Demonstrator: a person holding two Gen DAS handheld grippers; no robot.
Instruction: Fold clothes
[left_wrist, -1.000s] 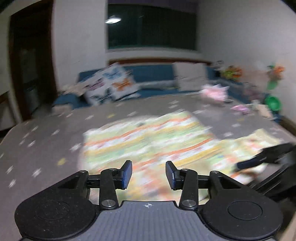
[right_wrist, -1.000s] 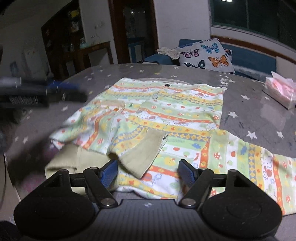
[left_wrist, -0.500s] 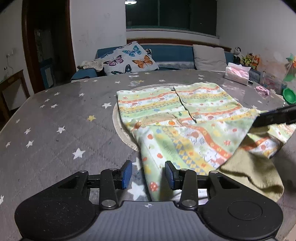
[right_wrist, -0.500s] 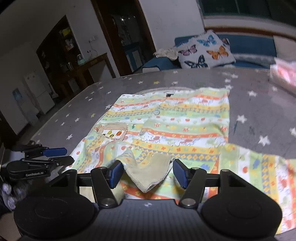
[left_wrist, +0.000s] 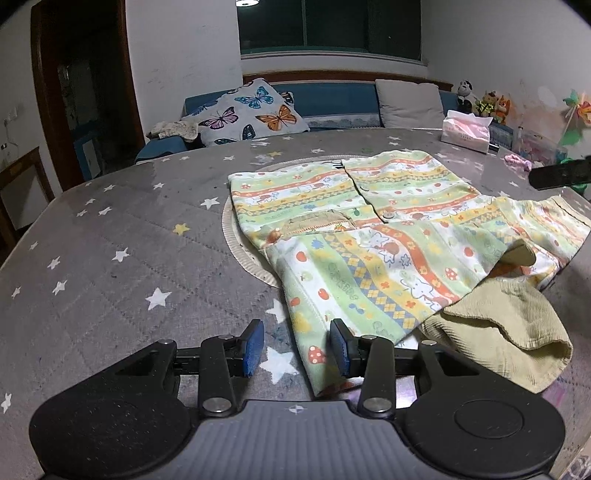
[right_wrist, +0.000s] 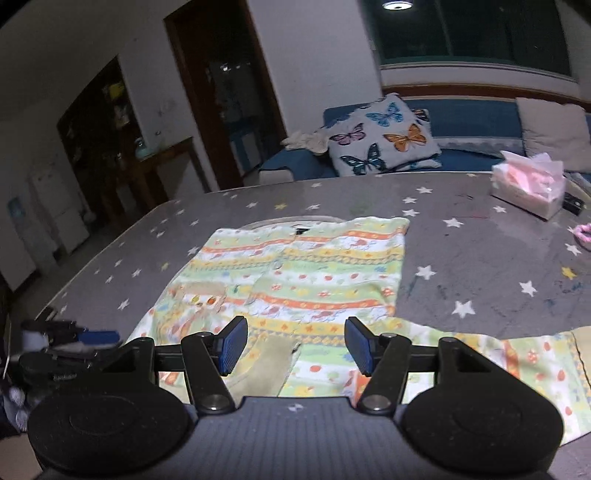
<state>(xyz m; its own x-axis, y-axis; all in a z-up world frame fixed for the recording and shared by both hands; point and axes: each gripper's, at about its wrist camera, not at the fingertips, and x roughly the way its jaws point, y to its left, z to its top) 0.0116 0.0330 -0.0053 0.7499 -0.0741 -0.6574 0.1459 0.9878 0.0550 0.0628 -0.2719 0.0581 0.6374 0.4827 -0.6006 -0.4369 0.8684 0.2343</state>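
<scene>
Left gripper (left_wrist: 297, 347): we are holding it low over the near edge of the table, jaws apart, nothing between the blue pads; the hem corner of a sleeve is lying just ahead of the right pad.
Right gripper (right_wrist: 293, 345): we are holding it above the garment's lower part, jaws spread wide and empty.
Patterned shirt (left_wrist: 373, 218): it is lying spread, front up, on the table, striped in green, yellow and orange with small printed figures; the button placket is running up its middle.
Left sleeve (left_wrist: 369, 288): it is lying folded inward across the lower front of the shirt, its olive cuff (left_wrist: 506, 328) resting at the near right.
Right sleeve (right_wrist: 517, 362): it is lying stretched out flat to the side, well apart from the body's fold.
Table (left_wrist: 110, 258): we are working on a grey cover printed with white and yellow stars.
Round mat (left_wrist: 236, 254): it is showing pale from under the shirt's left edge.
Tissue box (right_wrist: 528, 188): it is sitting at the far right of the table.
Butterfly cushion (left_wrist: 251, 118): it is leaning on the blue sofa beyond the table.
</scene>
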